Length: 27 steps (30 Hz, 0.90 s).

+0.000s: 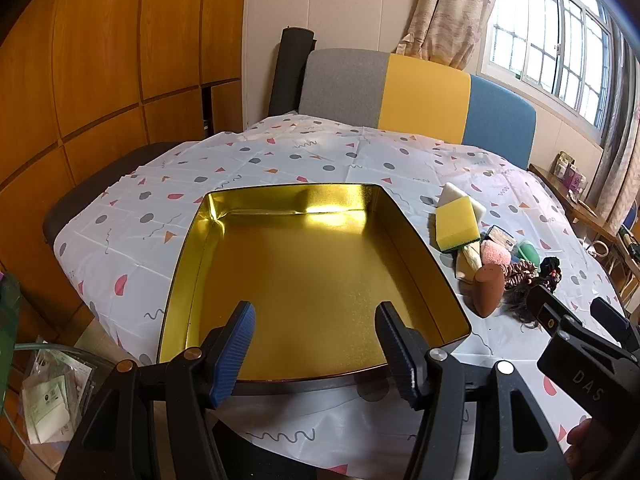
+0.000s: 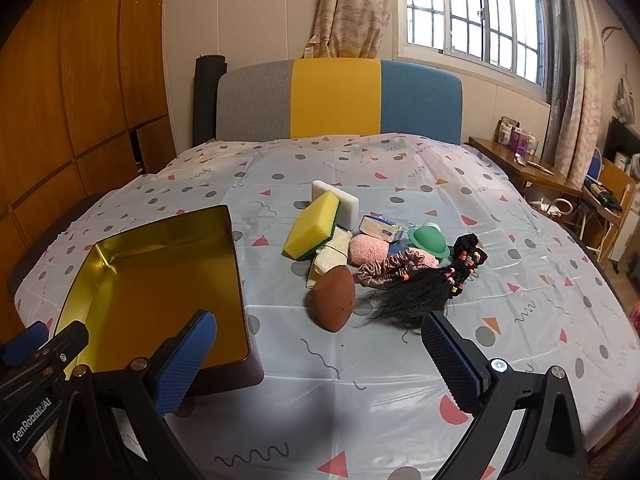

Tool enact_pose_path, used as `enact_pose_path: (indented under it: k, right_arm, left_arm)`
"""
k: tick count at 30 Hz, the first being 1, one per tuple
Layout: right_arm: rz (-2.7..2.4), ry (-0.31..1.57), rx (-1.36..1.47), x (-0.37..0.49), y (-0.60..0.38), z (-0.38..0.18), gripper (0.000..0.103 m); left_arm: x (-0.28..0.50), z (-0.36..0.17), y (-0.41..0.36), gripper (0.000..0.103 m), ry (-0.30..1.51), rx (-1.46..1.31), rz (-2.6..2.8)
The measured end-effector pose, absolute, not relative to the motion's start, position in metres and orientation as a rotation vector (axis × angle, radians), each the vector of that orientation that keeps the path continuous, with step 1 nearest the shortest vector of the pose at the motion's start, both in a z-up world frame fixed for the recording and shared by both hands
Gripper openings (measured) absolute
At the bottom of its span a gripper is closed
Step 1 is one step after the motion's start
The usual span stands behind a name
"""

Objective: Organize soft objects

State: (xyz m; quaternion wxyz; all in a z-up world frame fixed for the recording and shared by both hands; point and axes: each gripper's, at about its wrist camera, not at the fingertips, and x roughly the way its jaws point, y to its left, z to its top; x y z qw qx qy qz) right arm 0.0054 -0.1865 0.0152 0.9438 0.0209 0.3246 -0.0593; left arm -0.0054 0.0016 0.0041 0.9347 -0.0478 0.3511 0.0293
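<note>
A white tablecloth (image 2: 360, 168) patterned with dots, triangles and squiggles is spread over the table. Behind it a grey, yellow and blue chair back (image 2: 336, 98) is seen, flanked by wooden cabinets (image 1: 100, 60) and a curtained window (image 2: 476, 12).

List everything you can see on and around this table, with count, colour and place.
tin: one, gold inside, empty, left side of table
sponge: one, yellow with green base, leaning in the pile right of the tin
foam blocks: white, behind the sponge, count unclear
blender sponge: one, brown, front of pile
puff: one, pink, mid pile
scrunchie: one, dusty pink, beside the puff
hair bundle: one, black, beaded, right of pile
green cap: one, back right
tablecloth: one, white, patterned
chair: one, grey, yellow, blue, behind table
left tool: open, over the tin
right tool: open, before the pile
</note>
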Motion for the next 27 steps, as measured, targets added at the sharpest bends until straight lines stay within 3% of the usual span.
enact_pose_path:
  k: [27]
  right_arm:
    - [-0.122, 0.661, 0.055, 0.0040, -0.1925, 0.0155, 0.103]
  left_arm:
    - [-0.0041, 0.0020, 0.0025, 0.063, 0.728, -0.097, 0.058]
